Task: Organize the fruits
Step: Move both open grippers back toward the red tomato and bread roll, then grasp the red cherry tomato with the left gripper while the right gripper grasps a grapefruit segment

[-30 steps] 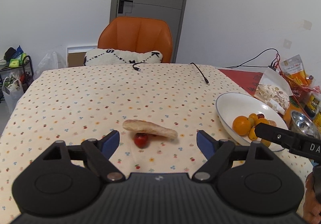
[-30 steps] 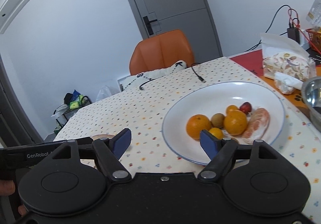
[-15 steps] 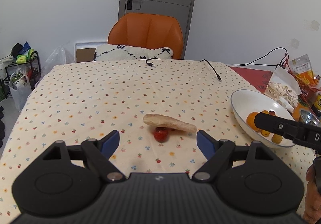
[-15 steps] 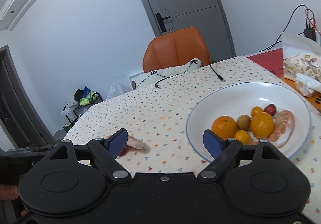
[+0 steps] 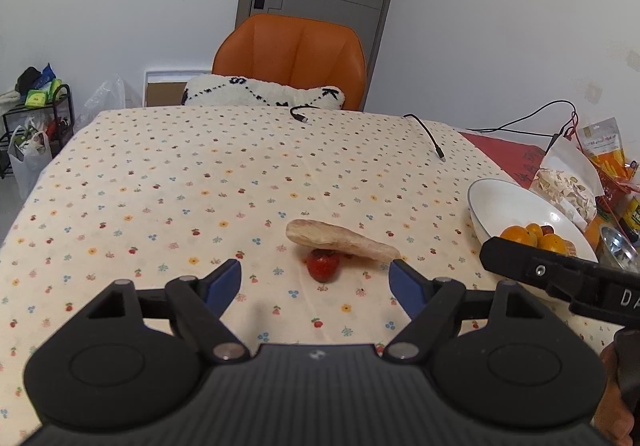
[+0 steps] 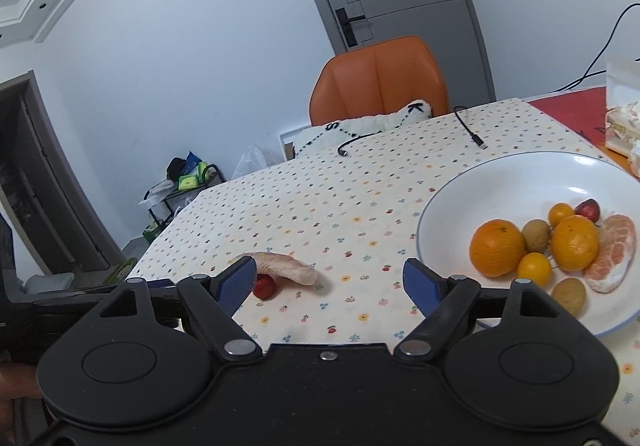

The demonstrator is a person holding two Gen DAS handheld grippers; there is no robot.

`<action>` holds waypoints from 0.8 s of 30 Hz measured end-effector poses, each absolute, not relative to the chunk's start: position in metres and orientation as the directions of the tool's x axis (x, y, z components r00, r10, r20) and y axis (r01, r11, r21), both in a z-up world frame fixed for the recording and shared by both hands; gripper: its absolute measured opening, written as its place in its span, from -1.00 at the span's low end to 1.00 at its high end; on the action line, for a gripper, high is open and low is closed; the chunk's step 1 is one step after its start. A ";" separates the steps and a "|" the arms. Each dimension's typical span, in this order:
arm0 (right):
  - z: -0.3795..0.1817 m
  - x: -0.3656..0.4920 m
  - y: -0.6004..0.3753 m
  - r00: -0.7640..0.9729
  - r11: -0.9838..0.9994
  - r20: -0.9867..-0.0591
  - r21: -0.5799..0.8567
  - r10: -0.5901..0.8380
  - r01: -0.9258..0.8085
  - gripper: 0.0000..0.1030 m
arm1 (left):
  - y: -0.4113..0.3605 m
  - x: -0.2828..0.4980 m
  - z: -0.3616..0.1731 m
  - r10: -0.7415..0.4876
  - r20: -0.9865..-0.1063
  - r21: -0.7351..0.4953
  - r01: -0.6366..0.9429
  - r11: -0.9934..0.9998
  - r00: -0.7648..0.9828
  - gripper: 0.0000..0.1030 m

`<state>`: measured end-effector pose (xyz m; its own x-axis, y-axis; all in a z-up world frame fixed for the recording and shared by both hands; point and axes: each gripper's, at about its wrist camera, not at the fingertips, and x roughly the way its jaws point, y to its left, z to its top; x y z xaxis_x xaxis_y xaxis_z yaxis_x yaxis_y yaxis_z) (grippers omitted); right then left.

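A pale long fruit slice [image 5: 340, 240] lies on the floral tablecloth, resting over a red strawberry [image 5: 323, 266]. My left gripper [image 5: 316, 278] hovers just short of the strawberry; its jaws are closing, with no pad touching the fruit. A white bowl [image 6: 516, 182] on the right holds oranges [image 6: 497, 247], kiwis, small yellow fruits, a peeled mandarin [image 6: 614, 252] and a red fruit. My right gripper [image 6: 330, 274] hangs between the slice [image 6: 286, 266] and the bowl, jaws closing over bare cloth. The strawberry [image 6: 265, 287] sits beside its left finger.
An orange chair [image 5: 290, 58] with a white cushion stands at the table's far edge. Two black cables [image 5: 428, 136] lie on the far cloth. Snack bags [image 5: 568, 182] and a metal cup [image 5: 618, 252] crowd the right side behind the bowl [image 5: 516, 206].
The right view has swung left: the bowl slid to the right of the picture and the slice and strawberry came into view. In the left view the strawberry drifted right and nearer.
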<state>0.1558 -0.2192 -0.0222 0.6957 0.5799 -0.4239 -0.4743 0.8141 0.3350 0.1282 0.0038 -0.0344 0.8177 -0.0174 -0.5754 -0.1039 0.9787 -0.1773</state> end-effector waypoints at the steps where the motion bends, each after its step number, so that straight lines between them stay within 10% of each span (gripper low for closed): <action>1: -0.023 0.157 -0.218 0.694 0.814 -0.426 0.335 0.581 -0.476 0.51 | 0.004 0.130 -0.036 -0.023 -0.576 -0.182 -0.101 0.978 0.817 0.52; 24: -0.034 0.179 -0.185 0.642 0.800 -0.478 0.323 0.599 -0.505 0.13 | 0.007 0.166 -0.059 -0.079 -0.576 -0.205 -0.050 0.977 0.814 -0.36</action>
<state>0.1791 -0.1851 -0.0344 0.6425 0.5990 -0.4780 -0.5052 0.8001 0.3235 0.1664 0.0072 -0.0587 0.8136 -0.0790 -0.5760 -0.0504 0.9774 -0.2053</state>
